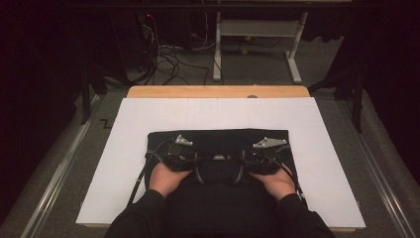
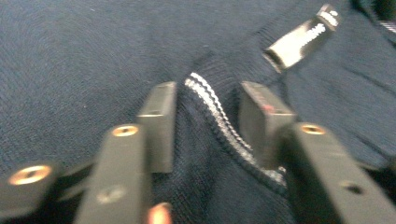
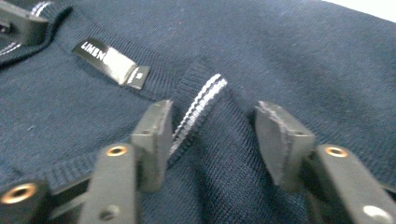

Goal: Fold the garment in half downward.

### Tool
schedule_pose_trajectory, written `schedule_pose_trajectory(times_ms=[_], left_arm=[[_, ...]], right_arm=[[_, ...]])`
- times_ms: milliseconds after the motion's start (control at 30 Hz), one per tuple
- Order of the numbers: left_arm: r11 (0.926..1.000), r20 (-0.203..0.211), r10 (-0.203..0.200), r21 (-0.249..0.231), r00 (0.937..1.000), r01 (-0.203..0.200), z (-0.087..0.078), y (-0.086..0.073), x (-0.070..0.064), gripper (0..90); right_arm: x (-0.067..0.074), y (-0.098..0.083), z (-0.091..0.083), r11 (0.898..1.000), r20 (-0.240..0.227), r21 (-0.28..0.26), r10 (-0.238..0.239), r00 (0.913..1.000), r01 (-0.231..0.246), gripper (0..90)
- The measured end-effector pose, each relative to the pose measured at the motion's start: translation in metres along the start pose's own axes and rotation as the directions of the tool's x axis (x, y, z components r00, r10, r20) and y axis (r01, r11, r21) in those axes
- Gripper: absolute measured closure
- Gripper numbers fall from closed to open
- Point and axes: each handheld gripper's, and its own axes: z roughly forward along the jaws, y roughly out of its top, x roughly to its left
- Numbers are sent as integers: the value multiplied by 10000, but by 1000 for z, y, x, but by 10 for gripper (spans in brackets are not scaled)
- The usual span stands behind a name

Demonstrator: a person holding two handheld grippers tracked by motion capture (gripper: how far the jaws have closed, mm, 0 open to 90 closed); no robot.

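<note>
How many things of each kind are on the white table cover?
Dark blue sweater: 1
Grippers: 2, left gripper and right gripper
Hands: 2, left hand and right hand
Total: 5

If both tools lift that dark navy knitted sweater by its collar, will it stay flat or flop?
The dark navy knitted sweater will probably flop: its white-striped ribbed collar already bunches between the tool jaws. It looks light for its size, being a thin knit. The ribbing seems unlikely to slip, though the body may drag over the white sheet.
</note>
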Motion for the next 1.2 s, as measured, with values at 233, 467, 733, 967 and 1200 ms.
schedule_pose_trajectory(times_ms=[233,467,733,967,1200], left_arm=[[9959,488,3,-907,9988,41,-12,-8,2,736],[9795,310,316,-1998,9990,-247,-34,-19,-10,738],[9628,185,954,-2555,9953,-875,-48,-33,-27,737],[9622,609,1141,-2552,9916,-951,-49,-52,-37,735],[9523,1054,1391,-2868,9846,-1039,-68,-61,-47,735]], right_arm=[[7,-5,-7,9964,-82,-613,-588,9982,582,805],[13,-12,-26,9801,-14,-1714,-1024,9947,1006,813],[19,-22,-54,9558,-88,-2650,-1341,9909,1270,812],[25,-34,-64,9549,-390,-2676,-1441,9888,1286,813],[34,-45,-83,9443,-702,-3032,-1557,9853,1276,813]])
